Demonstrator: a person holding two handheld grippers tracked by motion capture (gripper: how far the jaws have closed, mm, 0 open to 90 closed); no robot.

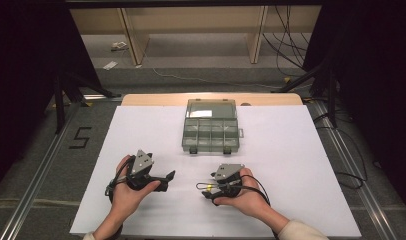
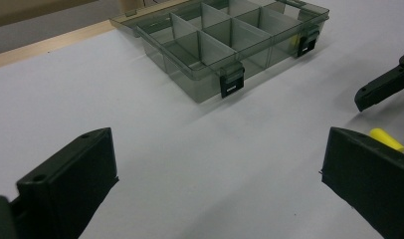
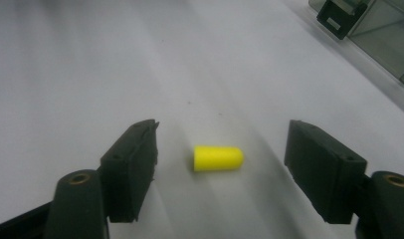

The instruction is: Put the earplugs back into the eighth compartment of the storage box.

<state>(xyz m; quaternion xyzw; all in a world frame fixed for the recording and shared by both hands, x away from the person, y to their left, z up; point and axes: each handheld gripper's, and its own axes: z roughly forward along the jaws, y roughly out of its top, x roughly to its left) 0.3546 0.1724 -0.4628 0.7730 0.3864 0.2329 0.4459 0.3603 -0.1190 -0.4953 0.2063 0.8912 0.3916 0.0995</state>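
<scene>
The yellow foam earplug [image 3: 218,158] lies on its side on the white tabletop [image 1: 291,165], just below the centre of the right gripper view. It sits between the 2 black jaws of the right gripper [image 3: 220,172], with a clear gap of white surface on each side, so neither pad touches it. Those jaws stand wide apart and hold nothing. In the high view the same gripper [image 1: 206,189] appears right of centre in the lower part of the frame, gripped by the person's right hand [image 1: 241,192], and the earplug [image 1: 209,187] shows as a small yellow speck at its tips.

The left gripper [image 1: 170,175] rests in the person's left hand [image 1: 128,192] at the lower left of the high view, its tips pointing toward the right of the frame. In the left gripper view its jaws rise from the lower left and lower right corners, spread wide with only bare tabletop between them; they hold nothing. The earplug [image 2: 386,139] peeks out just above the right-hand jaw at the right edge of that view, with one tip of the other gripper above it.

A clear smoky-grey plastic organiser box [image 1: 211,131] with dividers and 2 black latches lies open at the upper centre of the high view, well apart from both grippers.
</scene>
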